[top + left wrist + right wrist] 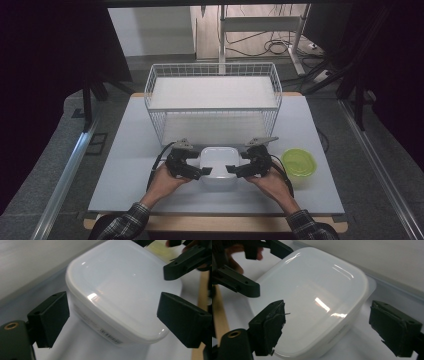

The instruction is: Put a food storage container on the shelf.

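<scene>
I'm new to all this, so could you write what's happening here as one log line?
left gripper: open, at box's left side | right gripper: open, at its right side | white lidded box: on table, ungripped | green bowl: right

A white, rounded-square plastic container point(218, 165) is seen standing upright on the desk point(130, 165), near its front edge and just in front of the wire basket point(215, 95). It is closed by a smooth, glossy white lid, on which light reflections are seen. A small printed label is carried on one side wall, just below the lid's rim; its print cannot be read.
</scene>
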`<state>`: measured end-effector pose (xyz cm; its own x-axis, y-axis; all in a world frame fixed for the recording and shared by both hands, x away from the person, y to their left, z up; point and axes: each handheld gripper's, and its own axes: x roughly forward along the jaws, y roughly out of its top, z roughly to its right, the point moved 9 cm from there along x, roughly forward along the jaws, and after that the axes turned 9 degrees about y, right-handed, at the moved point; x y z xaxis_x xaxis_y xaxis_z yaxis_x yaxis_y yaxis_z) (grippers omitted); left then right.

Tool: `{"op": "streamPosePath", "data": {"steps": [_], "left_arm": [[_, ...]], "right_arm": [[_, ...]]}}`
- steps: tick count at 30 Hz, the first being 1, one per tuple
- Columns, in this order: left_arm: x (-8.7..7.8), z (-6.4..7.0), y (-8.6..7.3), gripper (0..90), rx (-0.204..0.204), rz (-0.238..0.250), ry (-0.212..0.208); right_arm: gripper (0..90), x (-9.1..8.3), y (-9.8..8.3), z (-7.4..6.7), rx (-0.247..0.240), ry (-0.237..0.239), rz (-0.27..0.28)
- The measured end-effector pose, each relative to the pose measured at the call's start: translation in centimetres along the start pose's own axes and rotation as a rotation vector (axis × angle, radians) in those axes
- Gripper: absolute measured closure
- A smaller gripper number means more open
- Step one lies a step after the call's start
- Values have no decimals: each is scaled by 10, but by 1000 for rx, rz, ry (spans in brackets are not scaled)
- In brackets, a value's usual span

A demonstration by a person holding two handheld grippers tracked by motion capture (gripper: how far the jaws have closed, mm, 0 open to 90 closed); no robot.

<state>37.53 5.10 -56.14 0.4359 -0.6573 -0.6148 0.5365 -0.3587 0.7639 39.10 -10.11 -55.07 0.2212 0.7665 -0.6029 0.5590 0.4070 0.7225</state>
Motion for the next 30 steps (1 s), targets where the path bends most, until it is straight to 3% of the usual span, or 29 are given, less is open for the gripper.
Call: {"op": "streamPosePath", "data": {"steps": [4,8,11,13,14,16,20,24,29,30], "left_arm": [[-1,4,-3,167,-32,-11,-45],[-6,8,-7,202,-58,-40,-59],[-13,9,-10,298,-56,-42,-61],[-18,10,-10,369,-49,-34,-41],[-20,10,-10,452,-49,-25,-24],[-23,11,-10,468,-42,-23,-13],[-28,11,-9,566,-81,-3,4],[-31,12,-7,653,-94,18,40],[-35,10,-8,764,-134,46,58],[-35,10,-8,772,-139,47,59]], "right_arm": [[198,1,-2,-3,37,48,-1],[209,-1,-5,-7,54,48,-27],[284,-6,-8,-11,64,43,-35],[362,-11,-9,-13,75,36,-36],[447,-16,-9,-13,82,23,-26],[468,-18,-9,-13,87,24,-22],[591,-25,-7,-15,103,0,2],[683,-31,-5,-16,133,-18,29],[787,-35,-5,-17,189,1,71],[787,-35,-5,-16,176,-3,72]]}}
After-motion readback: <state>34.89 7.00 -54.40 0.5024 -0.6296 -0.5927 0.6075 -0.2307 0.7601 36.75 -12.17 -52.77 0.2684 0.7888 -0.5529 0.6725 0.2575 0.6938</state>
